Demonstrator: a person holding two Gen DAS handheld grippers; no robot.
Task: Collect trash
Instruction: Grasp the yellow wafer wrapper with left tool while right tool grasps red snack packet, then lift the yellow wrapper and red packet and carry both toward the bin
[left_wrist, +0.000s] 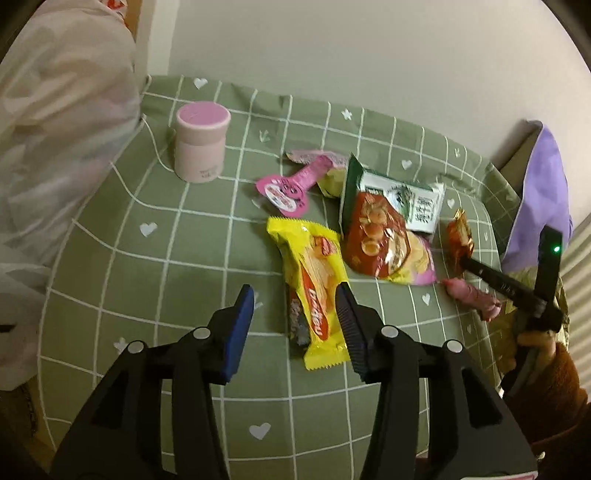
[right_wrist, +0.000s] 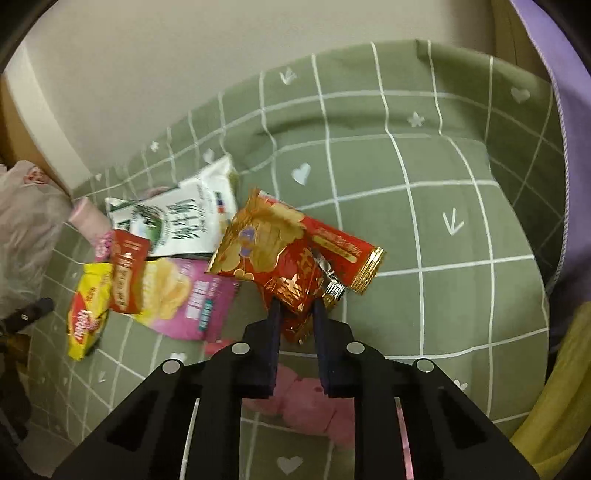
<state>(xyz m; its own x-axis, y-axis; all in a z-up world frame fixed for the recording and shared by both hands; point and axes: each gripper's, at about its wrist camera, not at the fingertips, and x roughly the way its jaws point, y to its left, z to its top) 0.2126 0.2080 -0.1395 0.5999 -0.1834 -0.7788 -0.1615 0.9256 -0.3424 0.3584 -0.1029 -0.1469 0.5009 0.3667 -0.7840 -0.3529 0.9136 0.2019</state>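
Between the right claw (right_wrist: 298, 314) fingers, a red-gold wrapper (right_wrist: 277, 258) was pinched above the green checked cloth (right_wrist: 443, 177); the left claw (left_wrist: 295, 306) gaped over a yellow wafer packet (left_wrist: 314, 284).

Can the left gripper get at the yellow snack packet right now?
Probably yes. The left gripper is open, and the yellow snack packet lies flat on the green cloth right at its fingertips, with nothing covering it.

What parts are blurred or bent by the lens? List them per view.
Left wrist view: fisheye curves the green checked cloth; yellow wrapper is fairly sharp. Right wrist view: red-gold wrapper in the right gripper is glossy and slightly smeared; grid lines bow.
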